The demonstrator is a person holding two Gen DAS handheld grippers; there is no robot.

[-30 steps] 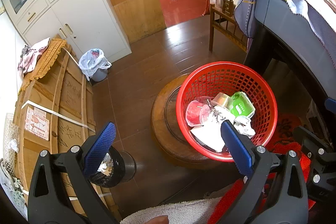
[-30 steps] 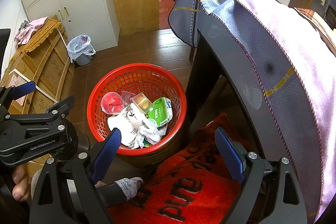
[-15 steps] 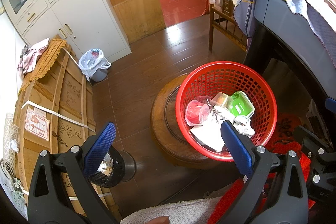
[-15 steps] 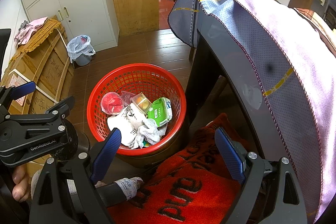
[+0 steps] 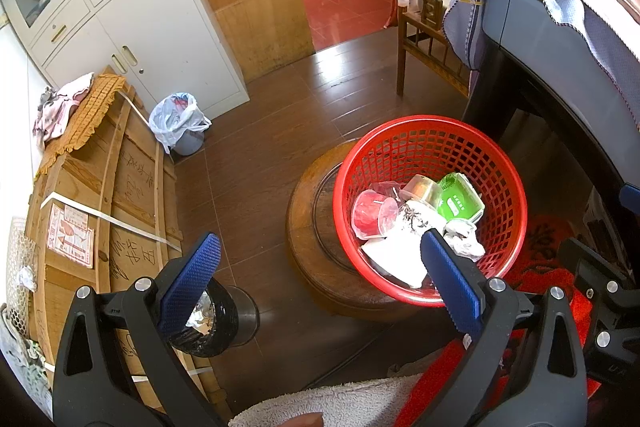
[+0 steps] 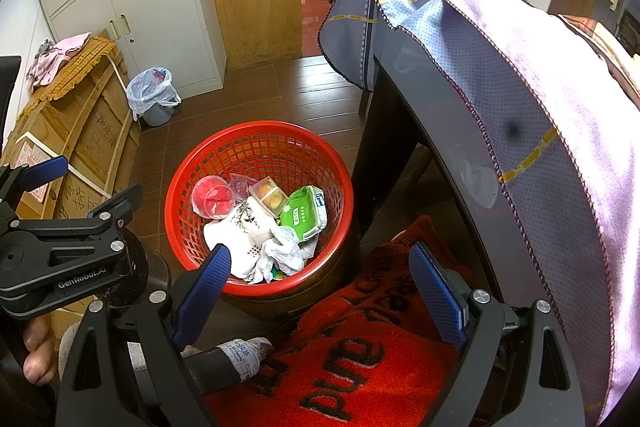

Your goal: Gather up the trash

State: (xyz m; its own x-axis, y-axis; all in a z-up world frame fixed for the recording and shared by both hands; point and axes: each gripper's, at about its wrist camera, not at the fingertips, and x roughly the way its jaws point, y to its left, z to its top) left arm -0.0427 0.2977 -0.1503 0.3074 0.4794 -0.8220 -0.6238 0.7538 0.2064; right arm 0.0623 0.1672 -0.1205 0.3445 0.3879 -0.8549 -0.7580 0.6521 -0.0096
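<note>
The red basket (image 5: 430,143) sits on a round wooden stool (image 5: 308,227) on the floor, beside a dark tabletop draped with a purple cloth (image 6: 540,75). In it lie a red cup (image 6: 212,197), a green packet (image 6: 302,213) and crumpled white paper (image 6: 244,231). The left claw (image 5: 320,287) and right claw (image 6: 320,291) both hang spread wide, holding nothing.

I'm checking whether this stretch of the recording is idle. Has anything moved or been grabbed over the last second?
Nothing visibly changed. Both the left gripper and the right gripper hang open and empty above the red basket, and the trash in it, including the red cup and green packet, lies as before.
</note>
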